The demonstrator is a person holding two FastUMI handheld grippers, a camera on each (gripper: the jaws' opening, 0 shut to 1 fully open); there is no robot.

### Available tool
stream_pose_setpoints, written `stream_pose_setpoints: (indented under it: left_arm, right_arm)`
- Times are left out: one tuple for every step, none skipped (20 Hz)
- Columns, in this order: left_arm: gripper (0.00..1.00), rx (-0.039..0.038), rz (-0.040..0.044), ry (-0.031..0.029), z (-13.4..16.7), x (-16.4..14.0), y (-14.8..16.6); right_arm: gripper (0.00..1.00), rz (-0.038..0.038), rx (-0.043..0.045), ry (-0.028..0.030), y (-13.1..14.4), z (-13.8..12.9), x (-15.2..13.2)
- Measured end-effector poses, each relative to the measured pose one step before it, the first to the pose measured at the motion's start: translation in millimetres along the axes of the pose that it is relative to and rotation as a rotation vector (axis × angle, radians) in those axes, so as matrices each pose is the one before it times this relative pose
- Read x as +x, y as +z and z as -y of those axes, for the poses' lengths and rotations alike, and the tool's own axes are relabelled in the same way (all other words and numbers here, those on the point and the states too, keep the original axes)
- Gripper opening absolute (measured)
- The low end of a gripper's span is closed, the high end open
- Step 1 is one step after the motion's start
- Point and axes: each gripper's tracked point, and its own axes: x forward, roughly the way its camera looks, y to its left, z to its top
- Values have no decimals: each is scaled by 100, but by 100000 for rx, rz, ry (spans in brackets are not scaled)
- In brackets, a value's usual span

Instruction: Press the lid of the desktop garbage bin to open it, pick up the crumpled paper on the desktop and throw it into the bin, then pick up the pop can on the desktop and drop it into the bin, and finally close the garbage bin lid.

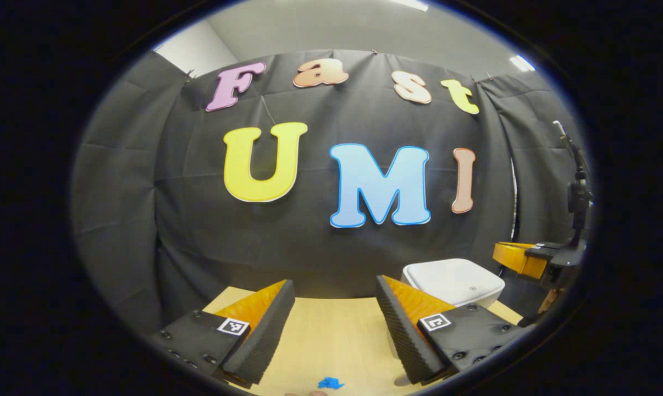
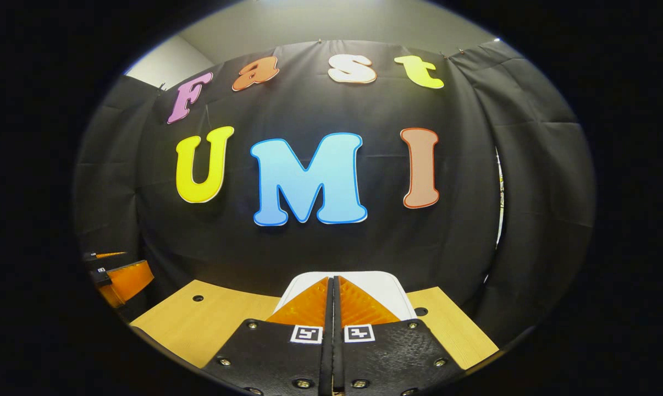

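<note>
While the left gripper [image 1: 334, 308] hangs above the wooden table [image 1: 331, 335] with its two fingers spread wide and nothing between them, the white bin [image 1: 453, 281] sits at the far right of the table from that view, against the black cloth wall, with its lid down flat. A small blue scrap [image 1: 330, 383] lies on the table nearer than the bin, just past the left gripper's fingers; what it is cannot be told. Beyond the bin, at the right edge of the left gripper view, the right gripper [image 1: 521, 258] is seen from the side, near the bin's far corner. In the right gripper view, the right gripper [image 2: 333, 297] has its fingers pressed together with no gap and nothing caught between them, and it points straight at the bin [image 2: 384, 289], whose closed lid shows just behind the fingertips; whether they touch the lid cannot be told. The table [image 2: 210, 319] spreads to either side of the bin, and the left gripper [image 2: 123, 278] shows well to the bin's left.
</note>
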Motion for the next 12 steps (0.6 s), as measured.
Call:
stream_pose_setpoints:
  left_arm:
    - [100, 116, 141, 469, -101, -56, 13]
    - [100, 127, -240, 345, -11, 50, 7]
    - [100, -38, -156, 442, -105, 102, -143]
    - [97, -118, -59, 668, -152, -28, 42]
    - [97, -89, 27, 556, -180, 35, -59]
    - [97, -68, 56, 527, -171, -114, -48]
    - [97, -78, -55, 654, -99, 30, -105]
    - [97, -38, -139, 553, -73, 59, 1]
    - [97, -108, -90, 404, -122, -75, -30]
    - [100, -102, -270, 273, -52, 47, -144]
    - [100, -96, -181, 443, 20, 125, 27]
    - [100, -187, -197, 277, -86, -29, -78]
  right_arm:
    - [0, -763, 197, 79, -191, 89, 295]
    - [0, -1141, -135, 105, -509, 44, 381]
    - [0, -952, -153, 339, -310, 3, 309]
    - [0, -1197, -139, 353, -332, -22, 269]
    - [0, -1562, -161, 371, -770, -8, 235]
    - [0, -1186, -67, 227, -435, 28, 212]
    - [1, -1714, 219, 299, -733, 56, 205]
    - [1, -1447, 381, 198, -520, 101, 243]
    - [0, -1217, 472, 97, -617, 65, 125]
    - [0, -1239, 502, -74, -328, 97, 207]
    - [1, -911, 655, -143, -467, 200, 112]
    - [1, -1210, 413, -93, -332, 160, 177]
